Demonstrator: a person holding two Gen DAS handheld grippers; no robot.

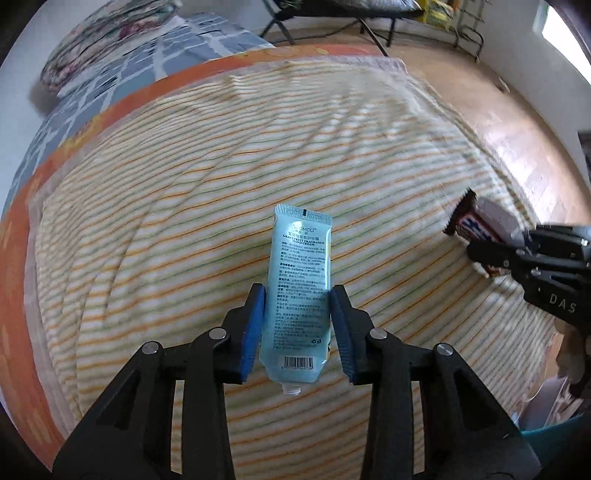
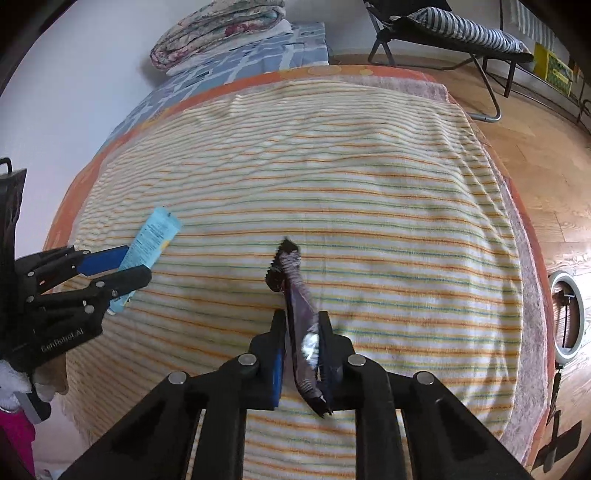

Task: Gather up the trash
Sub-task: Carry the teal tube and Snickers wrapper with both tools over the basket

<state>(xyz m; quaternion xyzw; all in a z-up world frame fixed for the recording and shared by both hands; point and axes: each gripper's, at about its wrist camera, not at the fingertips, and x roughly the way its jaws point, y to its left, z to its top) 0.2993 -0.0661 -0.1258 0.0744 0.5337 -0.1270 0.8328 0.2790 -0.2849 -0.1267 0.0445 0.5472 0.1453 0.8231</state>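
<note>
While both pieces of trash are off the bed, nothing has been dropped anywhere yet. The blue hand-cream tube (image 1: 295,295) hangs in the left gripper (image 1: 297,317), blue pads squeezed against its two sides, open neck toward the camera and crimped end pointing away. Over on the other side, the right gripper (image 2: 302,343) is clamped on a dark candy wrapper (image 2: 299,321), crumpled and pinched thin between the jaws, with its torn ends sticking out both ways.

So the picking looks done for these two, I'd say; the drop-off is what's left. No bin shows plainly. There's a teal edge (image 1: 554,424) low at the right of the left wrist view, but I can't tell what it is.

Below them, the striped blanket (image 2: 369,184) looks bare of other litter as far as both views reach. Room to move is generous: the blanket's right edge falls away to open wooden floor (image 2: 535,155), a folding chair (image 2: 443,33) sits well back, and a ring light (image 2: 567,314) stands near that edge, the one thing to swing clear of. Folded bedding (image 2: 221,33) is stacked far off by the wall.
</note>
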